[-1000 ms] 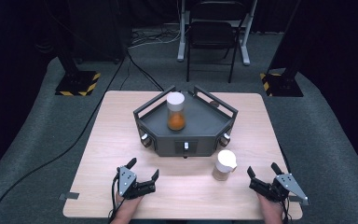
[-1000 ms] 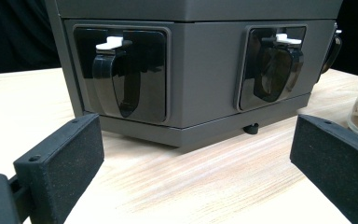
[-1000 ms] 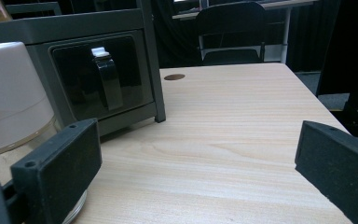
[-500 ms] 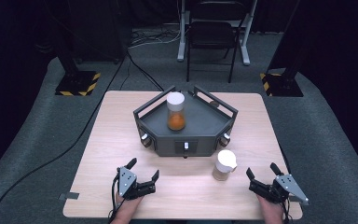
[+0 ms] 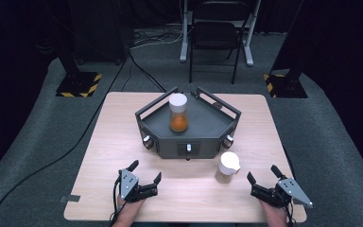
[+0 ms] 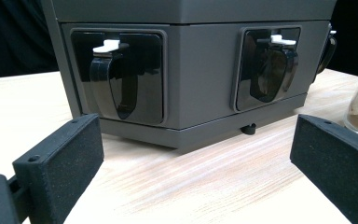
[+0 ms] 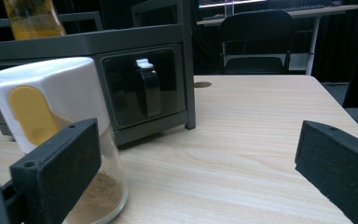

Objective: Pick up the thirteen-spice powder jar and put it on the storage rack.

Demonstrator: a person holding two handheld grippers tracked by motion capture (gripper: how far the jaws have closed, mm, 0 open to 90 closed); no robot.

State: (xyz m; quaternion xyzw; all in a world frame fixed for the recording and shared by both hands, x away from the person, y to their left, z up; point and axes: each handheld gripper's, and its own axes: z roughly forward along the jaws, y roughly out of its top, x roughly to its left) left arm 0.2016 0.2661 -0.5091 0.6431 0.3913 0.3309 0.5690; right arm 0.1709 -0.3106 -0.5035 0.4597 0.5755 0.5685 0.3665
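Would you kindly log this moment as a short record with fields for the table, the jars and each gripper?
table: light wooden table carrying a dark grey tray stand
jar on stand: white-lidded jar with orange contents, upright on the stand's top
jar on table: white-lidded jar with brown powder, upright in front of the stand's right corner
left gripper: open, holding nothing, at the near table edge, facing the stand's front
right gripper: open, holding nothing, just right of the brown powder jar
contact: neither gripper touches a jar

Open tabletop (image 5: 189,189) is left between the two grippers; forward passage is blocked by the grey rack (image 5: 189,137); the spice jar (image 5: 228,167) stands near the right gripper (image 5: 263,181).
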